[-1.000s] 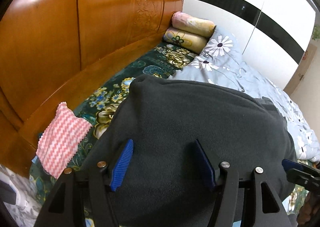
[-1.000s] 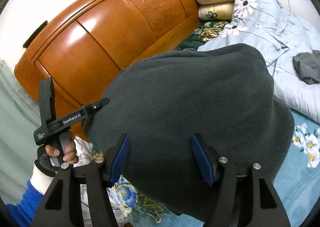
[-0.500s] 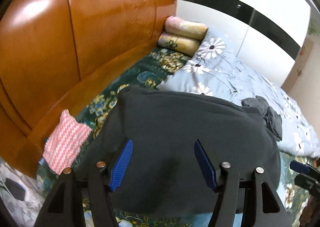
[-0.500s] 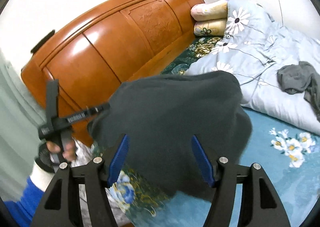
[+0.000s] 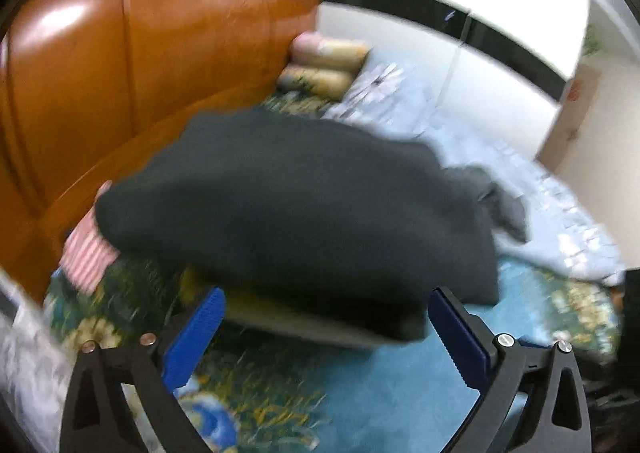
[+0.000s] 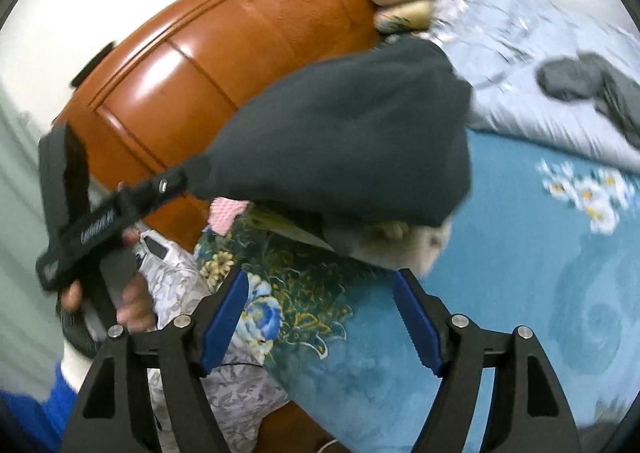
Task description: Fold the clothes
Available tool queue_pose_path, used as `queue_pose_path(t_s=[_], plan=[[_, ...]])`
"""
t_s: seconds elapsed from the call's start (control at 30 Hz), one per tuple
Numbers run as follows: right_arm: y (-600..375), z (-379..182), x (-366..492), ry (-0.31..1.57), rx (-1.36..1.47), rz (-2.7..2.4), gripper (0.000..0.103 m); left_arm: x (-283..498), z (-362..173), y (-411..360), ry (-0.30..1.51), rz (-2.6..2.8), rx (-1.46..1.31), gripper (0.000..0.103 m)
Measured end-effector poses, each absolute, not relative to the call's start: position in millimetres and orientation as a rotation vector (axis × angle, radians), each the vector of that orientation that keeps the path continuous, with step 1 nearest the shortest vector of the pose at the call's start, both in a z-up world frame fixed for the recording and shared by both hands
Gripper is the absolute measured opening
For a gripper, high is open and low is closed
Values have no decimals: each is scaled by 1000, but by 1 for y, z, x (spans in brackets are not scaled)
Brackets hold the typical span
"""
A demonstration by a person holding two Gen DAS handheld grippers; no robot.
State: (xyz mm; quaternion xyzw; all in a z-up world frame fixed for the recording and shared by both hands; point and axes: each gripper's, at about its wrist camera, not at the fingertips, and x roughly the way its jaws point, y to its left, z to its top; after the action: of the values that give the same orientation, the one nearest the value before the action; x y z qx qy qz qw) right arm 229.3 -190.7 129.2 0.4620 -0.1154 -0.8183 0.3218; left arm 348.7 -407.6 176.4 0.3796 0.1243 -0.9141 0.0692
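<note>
Nearest you, the left tool (image 5: 326, 327) stands with its blue pads spread wide and nothing between them; the right tool (image 6: 320, 319) is likewise spread and empty. Just beyond both lies the dark grey fleece garment (image 5: 296, 213), folded into a thick bundle and resting on a pale cream folded item (image 6: 400, 241) on the teal floral bedspread (image 6: 520, 293). A pink-and-white striped cloth (image 5: 86, 253) sits beside the bundle, against the polished orange wooden headboard (image 5: 140, 53). Farther off, a crumpled grey garment (image 6: 580, 81) lies on the pale blue flowered quilt (image 6: 520, 33), near two stacked pillows (image 5: 328, 65). In my judgement, this fold is finished and stacked. Your next move would be to reach for the crumpled grey garment and spread it flat.
</note>
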Motion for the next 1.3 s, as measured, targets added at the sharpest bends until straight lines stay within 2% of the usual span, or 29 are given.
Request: queue_pose_path(t_s=[0.13, 0.27, 0.37, 0.4, 0.6, 1.3], plan=[[-187, 118, 233, -278, 1206, -2270, 81, 357, 151, -406, 303, -2568, 1157, 103], [-187, 110, 241, -225, 1154, -2366, 83, 364, 149, -406, 301, -2491, 1077, 103], [-186, 106, 246, -234, 1132, -2393, 98, 359, 145, -408, 324, -2473, 1112, 103], [-186, 106, 247, -230, 1116, -2409, 99, 359, 142, -408, 331, -2463, 1117, 103], [-187, 108, 249, -201, 1051, -2485, 103, 359, 129, -411, 372, -2406, 1144, 103], [-195, 98, 259, -73, 965, -2552, 103, 348, 109, -403, 340, -2428, 1218, 103]])
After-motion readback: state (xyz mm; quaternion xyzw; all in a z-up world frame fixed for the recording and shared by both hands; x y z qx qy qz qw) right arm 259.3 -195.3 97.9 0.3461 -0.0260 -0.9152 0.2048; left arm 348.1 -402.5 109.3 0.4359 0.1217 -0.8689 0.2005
